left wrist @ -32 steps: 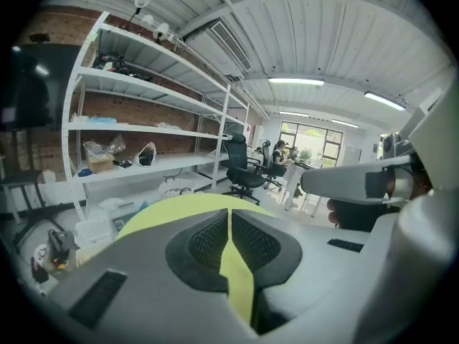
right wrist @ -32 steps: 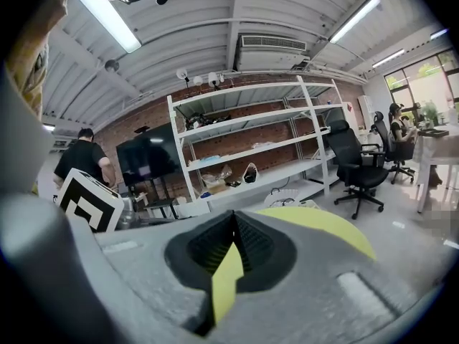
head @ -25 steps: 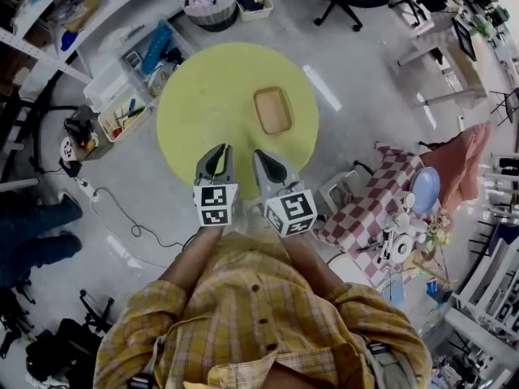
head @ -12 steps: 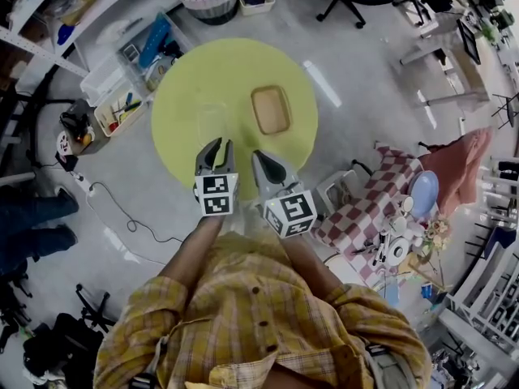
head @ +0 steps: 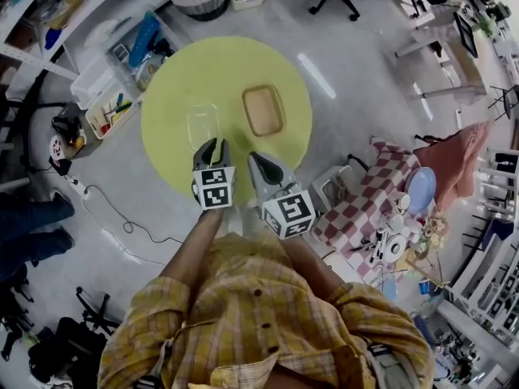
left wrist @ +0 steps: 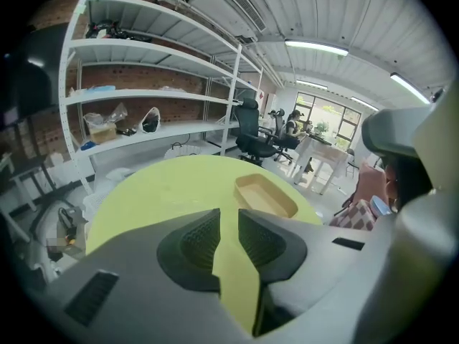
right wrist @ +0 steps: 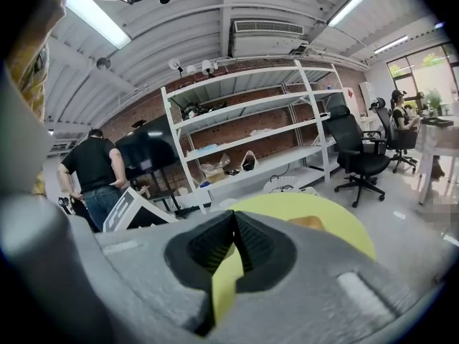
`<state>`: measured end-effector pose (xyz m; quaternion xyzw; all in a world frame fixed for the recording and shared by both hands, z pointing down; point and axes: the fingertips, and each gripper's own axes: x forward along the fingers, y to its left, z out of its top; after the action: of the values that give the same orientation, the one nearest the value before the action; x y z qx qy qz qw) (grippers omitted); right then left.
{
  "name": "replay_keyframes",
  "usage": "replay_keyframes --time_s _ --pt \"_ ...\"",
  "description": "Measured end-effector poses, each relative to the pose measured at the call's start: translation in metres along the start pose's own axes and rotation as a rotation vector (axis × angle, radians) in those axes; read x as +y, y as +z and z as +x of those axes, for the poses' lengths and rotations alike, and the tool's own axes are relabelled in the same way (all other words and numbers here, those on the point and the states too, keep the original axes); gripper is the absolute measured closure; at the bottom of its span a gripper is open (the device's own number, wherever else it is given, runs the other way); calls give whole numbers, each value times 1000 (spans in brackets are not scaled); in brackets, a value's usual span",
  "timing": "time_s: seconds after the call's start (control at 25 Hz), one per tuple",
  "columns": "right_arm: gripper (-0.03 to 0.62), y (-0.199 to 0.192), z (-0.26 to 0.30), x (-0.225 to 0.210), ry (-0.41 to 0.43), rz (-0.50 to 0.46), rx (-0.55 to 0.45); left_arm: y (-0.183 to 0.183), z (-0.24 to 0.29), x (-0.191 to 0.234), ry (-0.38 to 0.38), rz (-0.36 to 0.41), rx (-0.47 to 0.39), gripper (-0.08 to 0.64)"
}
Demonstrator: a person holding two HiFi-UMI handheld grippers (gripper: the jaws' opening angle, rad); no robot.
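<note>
Over the yellow counter [head: 174,87], left tongs [head: 213,146] are held slightly apart, right tongs [head: 256,159] closed, both empty; the faint clear tub [head: 203,126] could be struck if overlooked.

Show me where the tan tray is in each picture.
Head view: tray a little above centre.
Left gripper view: tray just right of centre, above the jaws.
Right gripper view: only a sliver, right of centre, behind the jaws.
Shared landmark: the yellow table under it.

Ceiling strip lights [right wrist: 97,20] at eleven o'clock give you bright, even light. Both gripper views bulge and darken at the rims, and the near foreground is soft.
</note>
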<state>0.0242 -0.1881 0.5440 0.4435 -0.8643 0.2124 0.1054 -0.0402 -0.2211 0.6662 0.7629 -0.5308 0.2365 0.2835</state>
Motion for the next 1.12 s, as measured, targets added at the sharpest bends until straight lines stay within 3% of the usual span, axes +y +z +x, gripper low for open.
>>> replay_keyframes --time_s 0.6,1.12 --pt "595 -6 6 -15 4 -8 23 -21 45 9 42 -61 59 500" --pt "595 -12 2 -25 12 15 45 -61 80 24 94 -85 133 500"
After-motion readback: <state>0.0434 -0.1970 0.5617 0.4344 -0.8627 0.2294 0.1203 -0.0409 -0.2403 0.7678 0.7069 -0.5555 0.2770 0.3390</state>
